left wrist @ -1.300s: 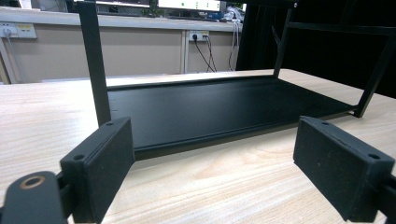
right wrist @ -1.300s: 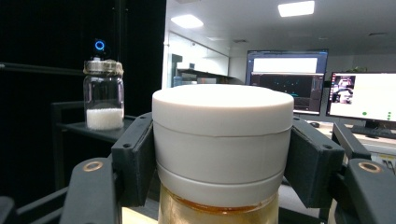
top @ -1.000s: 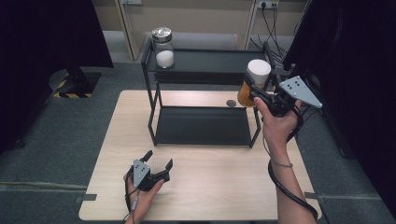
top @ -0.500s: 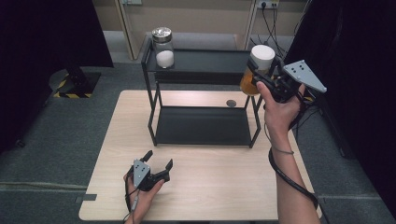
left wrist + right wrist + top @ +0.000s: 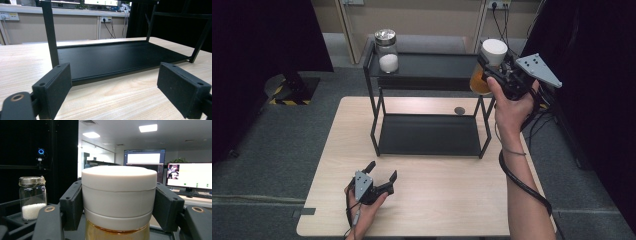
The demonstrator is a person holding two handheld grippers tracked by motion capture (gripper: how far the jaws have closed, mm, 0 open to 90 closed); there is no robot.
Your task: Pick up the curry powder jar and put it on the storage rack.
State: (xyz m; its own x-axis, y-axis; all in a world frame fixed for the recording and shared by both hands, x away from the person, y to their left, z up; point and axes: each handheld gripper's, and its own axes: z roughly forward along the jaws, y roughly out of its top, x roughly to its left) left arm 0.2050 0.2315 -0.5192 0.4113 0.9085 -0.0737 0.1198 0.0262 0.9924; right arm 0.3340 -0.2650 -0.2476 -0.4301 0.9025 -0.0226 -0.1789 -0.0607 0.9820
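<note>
Wooden table (image 5: 437, 200) bearing black shelf rack (image 5: 427, 75): right gripper (image 5: 492, 70) pinches white-lidded amber jar (image 5: 488, 67) at rack's right end; left gripper (image 5: 379, 175) spread before rack.

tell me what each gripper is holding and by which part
The right gripper holds the jar by its white lid, one of the fingers on each side. The left gripper is open and holds nothing.

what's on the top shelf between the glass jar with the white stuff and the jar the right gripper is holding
Nothing: in the high view the top shelf is bare between the glass jar and the white-lidded jar held by the right gripper.
</note>
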